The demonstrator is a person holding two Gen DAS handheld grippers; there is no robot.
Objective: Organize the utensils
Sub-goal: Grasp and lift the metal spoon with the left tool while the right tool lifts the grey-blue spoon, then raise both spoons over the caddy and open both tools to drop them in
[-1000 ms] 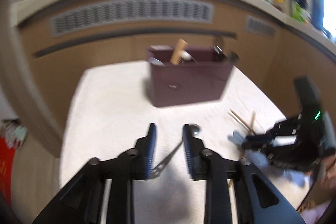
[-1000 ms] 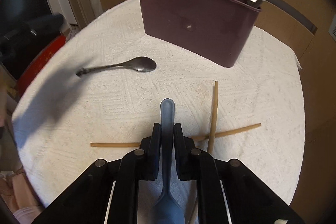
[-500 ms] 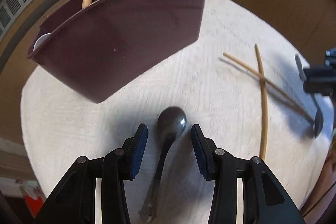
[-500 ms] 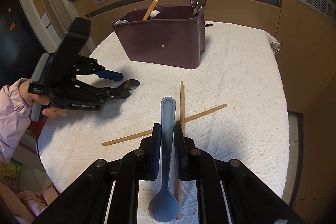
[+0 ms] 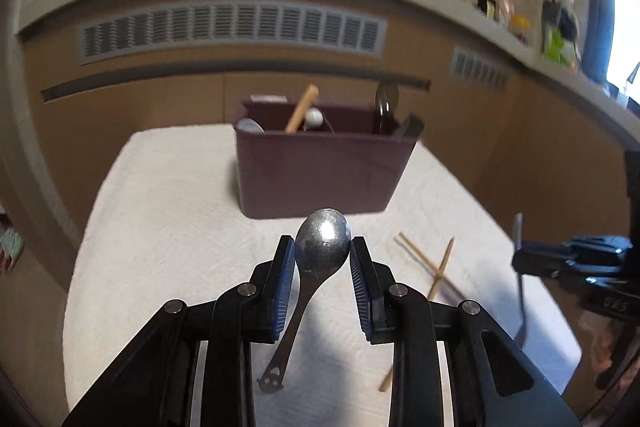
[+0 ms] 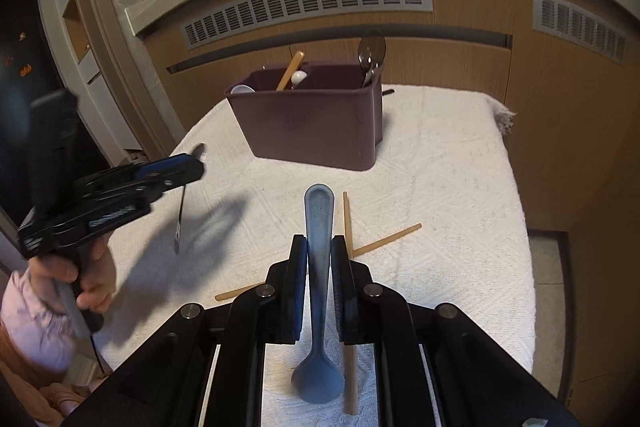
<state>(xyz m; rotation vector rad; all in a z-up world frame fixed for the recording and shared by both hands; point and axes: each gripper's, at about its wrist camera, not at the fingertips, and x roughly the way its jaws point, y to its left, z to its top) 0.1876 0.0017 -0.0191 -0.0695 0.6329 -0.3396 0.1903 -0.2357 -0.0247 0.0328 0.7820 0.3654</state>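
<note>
The left gripper (image 5: 322, 255) is closing its jaws on the metal spoon (image 5: 322, 243) bowl; right gripper (image 6: 319, 259) clamps the blue spoon (image 6: 319, 227). Both should drop handle-first into the caddy (image 5: 320, 175) ahead.

Almost no text could be read. In your left wrist view, the body of your right hand-held gripper (image 5: 576, 259) carried pale embossed characters near its lower edge, too blurred to make out for certain. Bottles and packets on the far shelf (image 5: 520, 15) showed coloured labels, none legible. Orange marks on the dark panel (image 6: 24, 67) were not readable.
</note>
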